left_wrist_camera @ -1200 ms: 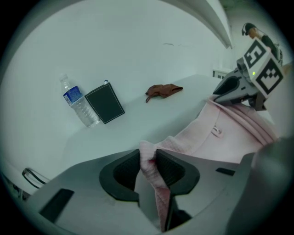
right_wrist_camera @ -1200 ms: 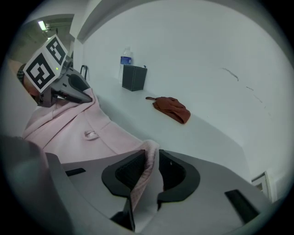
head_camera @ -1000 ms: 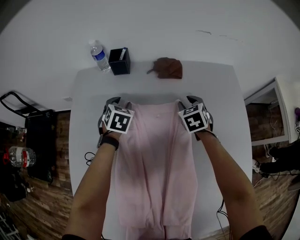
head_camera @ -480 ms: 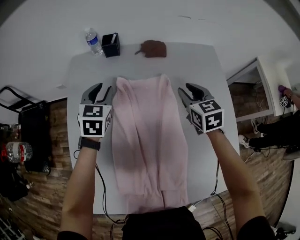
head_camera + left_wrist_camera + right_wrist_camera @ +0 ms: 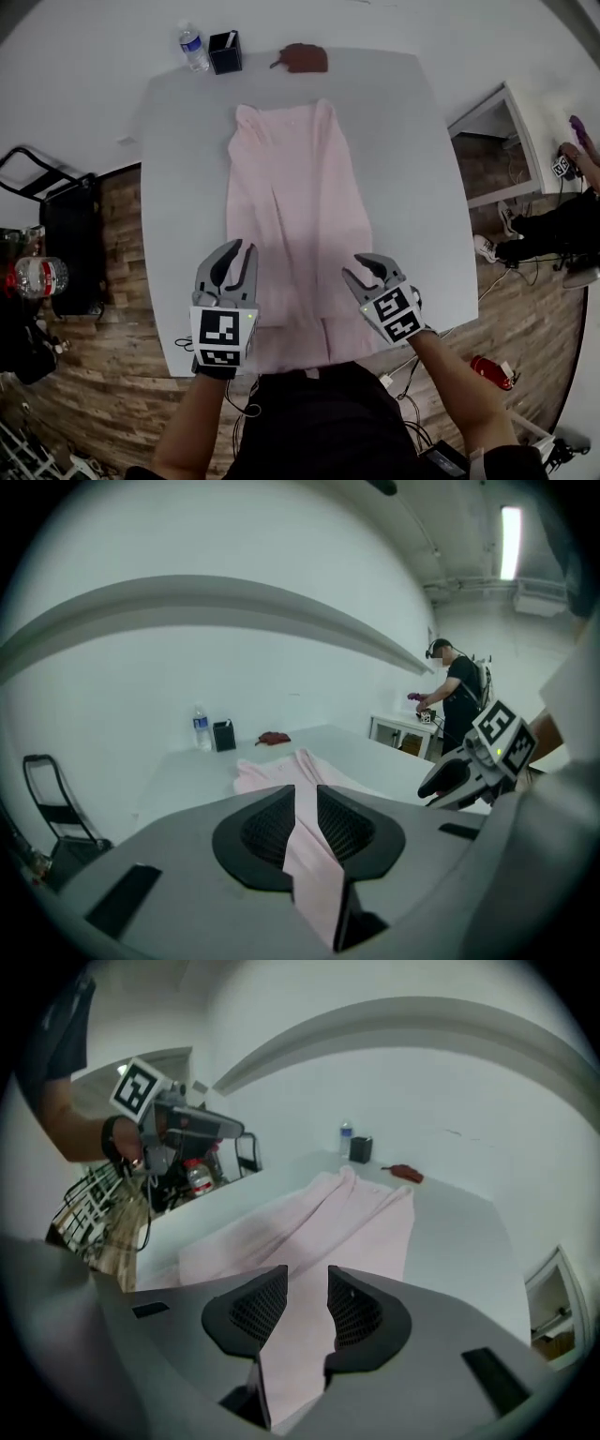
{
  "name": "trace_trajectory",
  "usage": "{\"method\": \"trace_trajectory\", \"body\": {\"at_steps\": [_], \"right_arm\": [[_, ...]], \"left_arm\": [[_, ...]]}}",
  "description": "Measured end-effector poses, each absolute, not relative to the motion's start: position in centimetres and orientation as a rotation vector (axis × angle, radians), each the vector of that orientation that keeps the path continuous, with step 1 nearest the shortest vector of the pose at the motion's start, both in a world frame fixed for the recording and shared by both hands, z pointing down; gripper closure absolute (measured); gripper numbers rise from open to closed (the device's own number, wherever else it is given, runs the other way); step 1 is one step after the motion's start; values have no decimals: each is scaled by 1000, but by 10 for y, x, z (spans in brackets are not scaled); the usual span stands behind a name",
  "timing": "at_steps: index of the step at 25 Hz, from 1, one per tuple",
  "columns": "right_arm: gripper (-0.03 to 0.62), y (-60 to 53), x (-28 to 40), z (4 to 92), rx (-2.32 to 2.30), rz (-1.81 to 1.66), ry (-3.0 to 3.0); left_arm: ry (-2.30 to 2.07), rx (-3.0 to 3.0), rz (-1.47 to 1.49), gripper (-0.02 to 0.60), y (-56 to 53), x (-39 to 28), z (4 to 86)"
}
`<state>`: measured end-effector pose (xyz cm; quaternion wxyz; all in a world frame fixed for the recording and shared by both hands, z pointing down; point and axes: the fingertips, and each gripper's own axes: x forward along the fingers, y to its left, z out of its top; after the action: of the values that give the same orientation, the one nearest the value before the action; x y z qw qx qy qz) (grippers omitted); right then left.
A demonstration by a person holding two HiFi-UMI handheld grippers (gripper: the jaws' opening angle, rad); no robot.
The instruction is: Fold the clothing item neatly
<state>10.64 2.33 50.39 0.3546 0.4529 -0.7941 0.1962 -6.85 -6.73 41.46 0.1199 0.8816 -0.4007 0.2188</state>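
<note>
Now my left gripper (image 5: 242,248) and right gripper (image 5: 353,265) hover over the near hem of the pink garment (image 5: 291,187). It lies lengthwise on the white table (image 5: 403,141), sides already folded in. The left jaws have just been closing, narrow but pinching nothing; the right stand apart, empty. Next, I judge, each must seize a hem corner. At the far edge a black box (image 5: 225,54) holds something pale.

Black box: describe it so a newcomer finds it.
Take the white table bearing the pink garment. At its far edge, the black box stands between a water bottle and a brown cloth: the only black, square-sided thing there.
</note>
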Motion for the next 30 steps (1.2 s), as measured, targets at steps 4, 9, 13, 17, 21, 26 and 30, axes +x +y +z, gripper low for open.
{"method": "trace_trajectory", "body": {"at_steps": [4,9,13,17,21,26,30], "right_arm": [[456,94,77,553,938,405,-2003],[438,129,48,595,648,140,-1936],[425,141,45,621,547,31,-1878],[426,139,45,630,562,46,-1870],[561,133,46,624,626,27,-1872],[563,130,23,597,619,-76,-1955],[563,145,27,614,501,-157,-1902]], "left_arm": [[-1154,2520,698,509,-4,-69,435],[-1170,2583,623,518,31,-52,415],[-1169,2624,516,534,46,-35,399],[-1177,2620,503,540,52,-32,399],[-1181,2616,513,541,59,-36,401],[-1203,2613,472,545,62,-41,396],[-1242,2610,472,545,63,-48,389]]}}
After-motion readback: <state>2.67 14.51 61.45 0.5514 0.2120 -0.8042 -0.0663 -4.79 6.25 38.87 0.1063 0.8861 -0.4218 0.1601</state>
